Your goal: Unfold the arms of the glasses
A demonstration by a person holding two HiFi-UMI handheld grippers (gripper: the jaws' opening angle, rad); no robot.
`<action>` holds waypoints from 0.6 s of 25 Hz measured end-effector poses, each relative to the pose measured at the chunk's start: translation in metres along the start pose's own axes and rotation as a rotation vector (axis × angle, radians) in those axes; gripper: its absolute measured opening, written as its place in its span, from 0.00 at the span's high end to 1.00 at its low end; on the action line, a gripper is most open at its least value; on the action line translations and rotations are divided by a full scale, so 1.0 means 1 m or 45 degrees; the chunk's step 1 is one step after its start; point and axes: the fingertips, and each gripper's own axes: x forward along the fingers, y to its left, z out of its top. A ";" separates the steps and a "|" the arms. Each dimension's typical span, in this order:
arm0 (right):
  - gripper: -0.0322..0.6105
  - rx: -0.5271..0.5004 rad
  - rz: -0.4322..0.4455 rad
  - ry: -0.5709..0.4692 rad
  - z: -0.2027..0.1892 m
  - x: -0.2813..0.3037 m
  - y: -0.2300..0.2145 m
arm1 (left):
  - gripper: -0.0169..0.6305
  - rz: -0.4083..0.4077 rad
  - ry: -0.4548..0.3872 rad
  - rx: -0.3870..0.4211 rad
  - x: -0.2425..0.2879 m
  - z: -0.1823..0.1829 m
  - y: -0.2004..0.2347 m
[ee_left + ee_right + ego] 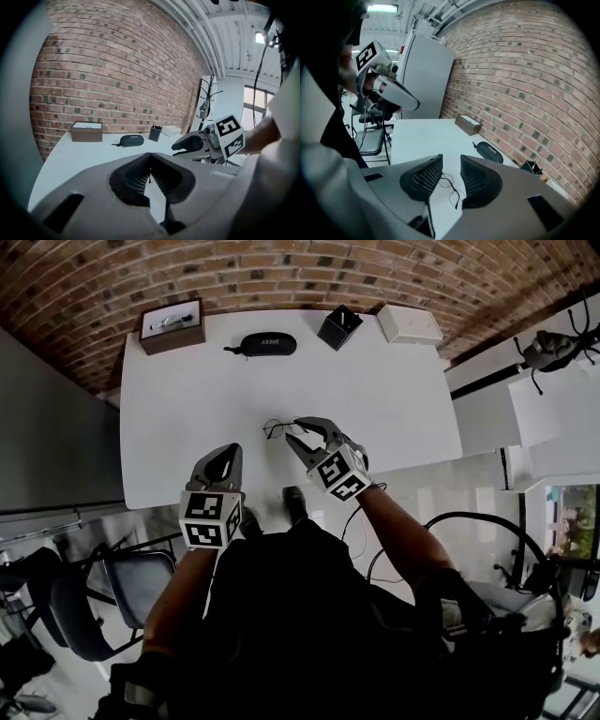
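Right gripper [451, 159] jaws apart, nothing pinched; wire-frame round glasses [449, 183] lie flat on the white table [417, 136] and show in the gap between the jaws, no contact visible. Left gripper [150, 158] jaws closed together, empty, over the table's near edge at lower centre-left of the head view, well clear of the glasses. In the head view the glasses [277, 427] sit mid-frame, just left of the right gripper's tips. Nothing blocks them. Along the table's far edge at the top, by the brick wall [281, 268]: brown box [172, 326], black glasses case [267, 343], black pen holder [339, 326], white box [409, 323]. Chair [94, 596] lower left.
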 end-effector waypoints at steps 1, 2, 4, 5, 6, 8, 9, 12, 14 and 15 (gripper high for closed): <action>0.79 -0.029 0.028 0.011 -0.004 0.006 0.002 | 0.96 0.011 0.009 -0.007 0.002 0.000 0.000; 0.80 -0.063 0.057 0.023 -0.008 0.011 0.004 | 0.96 0.019 0.013 -0.018 0.004 0.000 -0.001; 0.80 -0.132 0.125 0.051 -0.018 0.023 0.009 | 0.96 0.033 0.017 -0.027 0.006 0.001 -0.004; 0.80 -0.162 0.161 0.065 -0.024 0.030 0.012 | 0.96 0.043 0.026 -0.021 0.008 -0.001 -0.006; 0.80 -0.190 0.195 0.080 -0.030 0.036 0.015 | 0.96 0.055 0.039 -0.016 0.011 -0.004 -0.006; 0.80 -0.238 0.249 0.111 -0.041 0.049 0.019 | 0.96 0.083 0.060 -0.022 0.018 -0.010 -0.007; 0.80 -0.260 0.265 0.127 -0.046 0.055 0.020 | 0.96 0.097 0.066 -0.028 0.021 -0.013 -0.007; 0.80 -0.308 0.309 0.166 -0.057 0.071 0.023 | 0.96 0.135 0.102 -0.040 0.030 -0.026 -0.006; 0.80 -0.347 0.364 0.182 -0.062 0.080 0.027 | 0.96 0.159 0.128 -0.059 0.036 -0.034 -0.004; 0.80 -0.376 0.389 0.189 -0.065 0.083 0.030 | 0.96 0.171 0.136 -0.070 0.038 -0.038 -0.003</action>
